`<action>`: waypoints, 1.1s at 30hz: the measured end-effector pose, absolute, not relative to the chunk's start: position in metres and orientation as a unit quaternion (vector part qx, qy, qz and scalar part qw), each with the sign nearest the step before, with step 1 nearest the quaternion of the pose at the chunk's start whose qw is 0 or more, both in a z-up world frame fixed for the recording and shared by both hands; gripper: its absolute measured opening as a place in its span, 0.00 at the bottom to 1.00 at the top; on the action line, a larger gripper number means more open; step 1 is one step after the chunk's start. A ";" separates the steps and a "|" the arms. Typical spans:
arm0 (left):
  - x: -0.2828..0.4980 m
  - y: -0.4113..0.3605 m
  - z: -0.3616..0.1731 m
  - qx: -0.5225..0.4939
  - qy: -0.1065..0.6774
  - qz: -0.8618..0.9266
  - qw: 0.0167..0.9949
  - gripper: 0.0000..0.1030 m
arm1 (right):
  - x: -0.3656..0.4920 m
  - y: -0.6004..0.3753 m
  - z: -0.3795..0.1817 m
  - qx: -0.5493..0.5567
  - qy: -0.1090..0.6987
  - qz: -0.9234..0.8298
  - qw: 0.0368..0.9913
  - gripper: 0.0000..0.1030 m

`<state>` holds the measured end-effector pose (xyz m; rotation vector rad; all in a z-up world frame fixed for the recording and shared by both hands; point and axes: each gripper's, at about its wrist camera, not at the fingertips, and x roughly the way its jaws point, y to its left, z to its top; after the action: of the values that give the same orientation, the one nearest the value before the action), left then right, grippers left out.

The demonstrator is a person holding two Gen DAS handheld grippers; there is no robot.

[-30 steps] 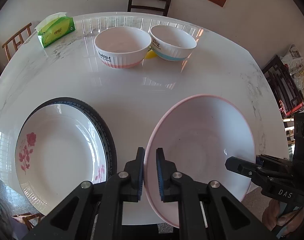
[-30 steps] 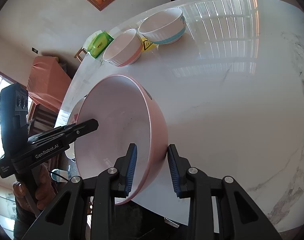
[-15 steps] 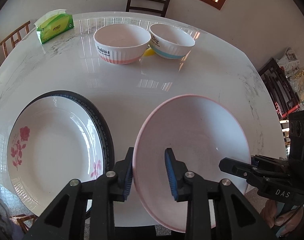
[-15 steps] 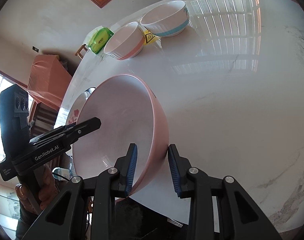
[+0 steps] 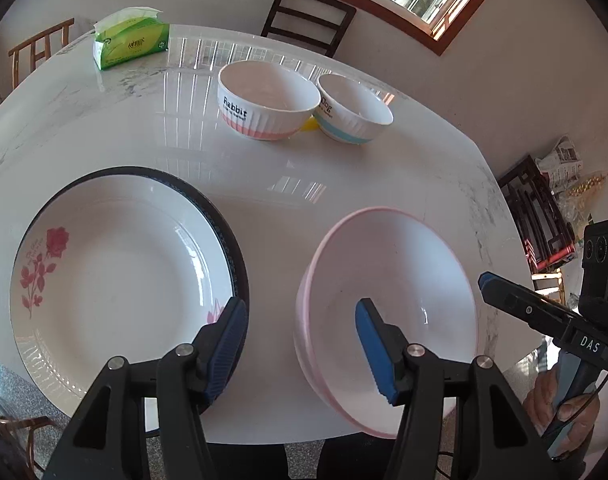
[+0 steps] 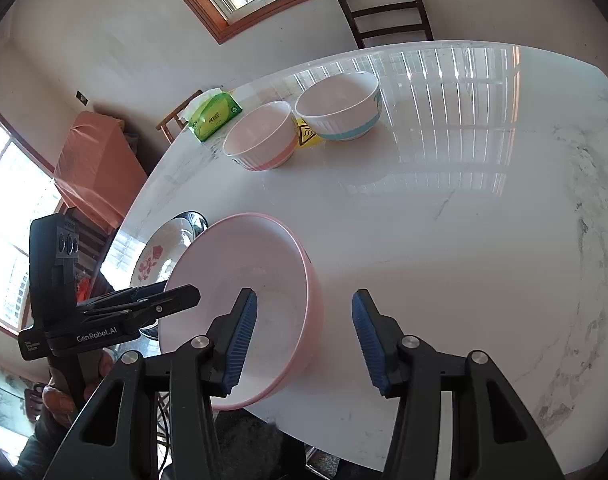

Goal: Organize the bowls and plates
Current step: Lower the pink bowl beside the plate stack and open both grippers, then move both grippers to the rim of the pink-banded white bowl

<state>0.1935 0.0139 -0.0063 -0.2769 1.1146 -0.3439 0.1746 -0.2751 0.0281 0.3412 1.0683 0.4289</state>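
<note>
Since a second ago both our claws have let go of the wide pale pink bowl (image 5: 387,304), their jaws having just been opening, and it now sits on the white marble surface (image 5: 264,184) at its near edge. Our left claw (image 5: 300,344) stands apart, straddling the bowl's left rim without pressing it: one blue pad over the inside, the other outside toward the white rose-printed plate (image 5: 120,276), which rests on a dark-rimmed plate just left of this claw. Our right claw (image 6: 304,334) is also apart, one pad over the bowl's inside and the other outside its right wall, clear of it. Well beyond both claws stand a white ribbed bowl with a pink band (image 5: 268,100) and a white ribbed bowl with a blue band (image 5: 353,110), nearly touching. A green tissue pack (image 5: 130,42) lies farther left.
</note>
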 end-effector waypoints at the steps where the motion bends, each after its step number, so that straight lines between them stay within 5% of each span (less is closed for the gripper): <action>1: 0.195 0.018 -0.004 -0.133 0.523 -0.161 0.826 0.57 | 0.177 -0.274 0.030 0.163 0.504 0.204 0.823 0.49; 33: 0.259 0.019 0.021 0.049 0.384 -0.041 0.921 0.57 | 0.268 -0.229 0.048 0.153 0.540 0.217 0.799 0.61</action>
<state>0.2588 0.0193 0.0211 0.1011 0.7895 -0.0833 0.2676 -0.2292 0.0477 0.3292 1.1580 0.4649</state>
